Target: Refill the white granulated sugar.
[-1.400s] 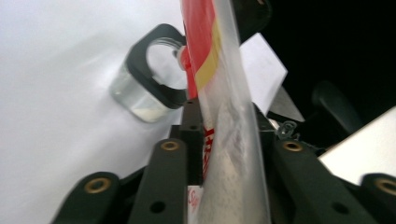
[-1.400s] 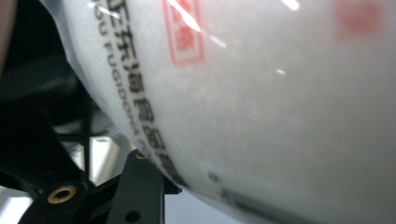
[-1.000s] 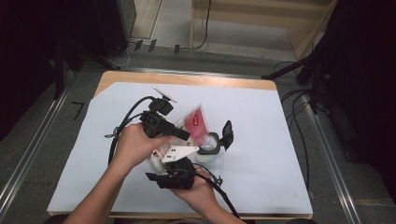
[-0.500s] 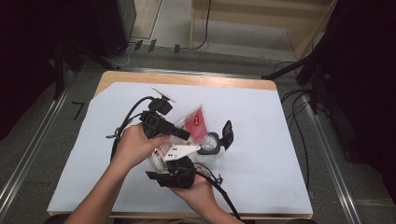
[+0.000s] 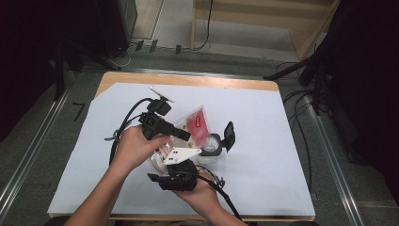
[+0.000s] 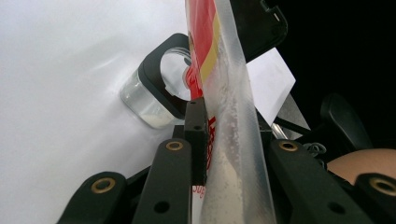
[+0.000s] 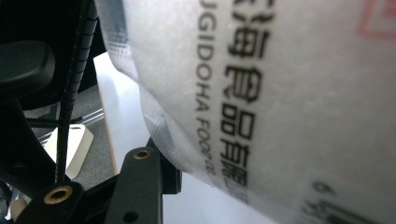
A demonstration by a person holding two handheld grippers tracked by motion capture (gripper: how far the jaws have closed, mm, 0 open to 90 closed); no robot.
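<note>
The left gripper (image 5: pixel 184 135) has edged right, still clamping the powder pouch (image 5: pixel 198 123) over the jar (image 5: pixel 211 147); right gripper's (image 5: pixel 176 162) grip unclear.

One plastic pouch (image 5: pixel 197 123), one clear jar (image 5: pixel 210 151), two hand-held grippers, left (image 5: pixel 184 136), right (image 5: pixel 181 157)
</note>
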